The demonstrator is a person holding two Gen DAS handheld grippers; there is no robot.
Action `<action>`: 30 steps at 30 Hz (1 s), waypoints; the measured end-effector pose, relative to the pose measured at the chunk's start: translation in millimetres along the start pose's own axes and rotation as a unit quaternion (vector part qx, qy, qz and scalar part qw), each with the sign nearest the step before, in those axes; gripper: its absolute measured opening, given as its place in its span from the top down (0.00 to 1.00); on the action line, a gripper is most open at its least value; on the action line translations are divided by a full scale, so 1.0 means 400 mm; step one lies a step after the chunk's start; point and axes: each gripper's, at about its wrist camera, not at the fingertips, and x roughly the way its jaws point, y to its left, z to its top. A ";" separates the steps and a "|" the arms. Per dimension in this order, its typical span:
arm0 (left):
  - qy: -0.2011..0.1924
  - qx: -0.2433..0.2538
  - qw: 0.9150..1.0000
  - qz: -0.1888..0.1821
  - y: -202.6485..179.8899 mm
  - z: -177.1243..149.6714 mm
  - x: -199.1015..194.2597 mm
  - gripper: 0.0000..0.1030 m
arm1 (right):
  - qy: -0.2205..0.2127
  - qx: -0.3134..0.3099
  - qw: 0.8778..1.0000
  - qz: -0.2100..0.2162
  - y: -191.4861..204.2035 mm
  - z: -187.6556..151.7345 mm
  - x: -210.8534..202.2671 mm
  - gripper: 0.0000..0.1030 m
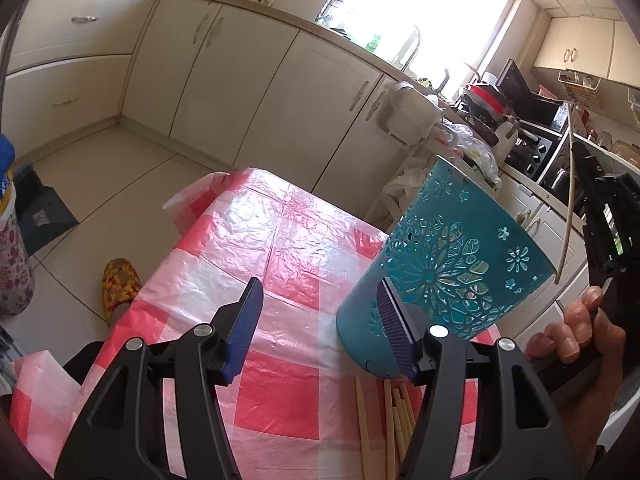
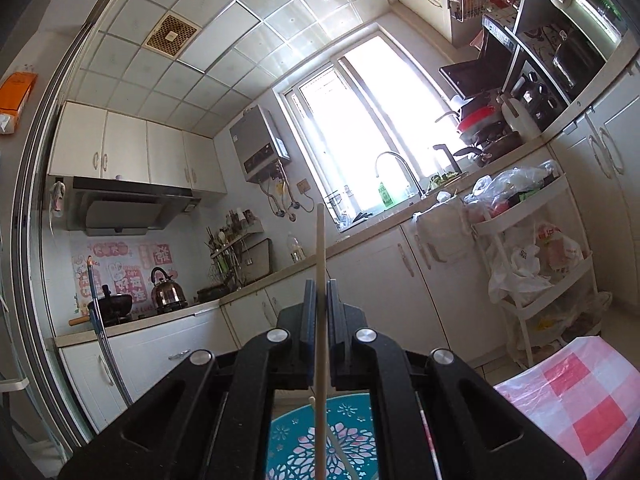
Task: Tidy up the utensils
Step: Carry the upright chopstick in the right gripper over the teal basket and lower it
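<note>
Teal cutout utensil holder (image 1: 448,264) tilts beside the gaping left hand-held gripper (image 1: 320,328); right hand-held gripper (image 2: 320,300) pinches a chopstick (image 2: 321,264) above it.

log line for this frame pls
left gripper: open, one pad against tilted teal holder | right gripper: shut on chopstick, above holder | table: more chopsticks left

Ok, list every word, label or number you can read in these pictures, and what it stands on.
Nothing can be quoted with confidence.
Pink wall stickers: large Chinese characters, too blurred to quote.
Green bottle: label too small to read.
Plastic bag on the white cart: red print, unreadable.
Blue and yellow pack: print blurred.
No other text can be read.
</note>
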 end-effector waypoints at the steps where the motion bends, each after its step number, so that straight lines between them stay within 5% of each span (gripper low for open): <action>1: -0.002 0.004 1.000 0.000 -0.004 0.001 -0.003 0.46 | 0.003 -0.001 1.000 -0.001 -0.003 -0.006 0.001 0.94; 30: -0.009 0.020 1.000 0.008 -0.031 0.036 0.000 0.44 | 0.085 -0.060 0.995 0.009 -0.013 -0.095 -0.025 0.93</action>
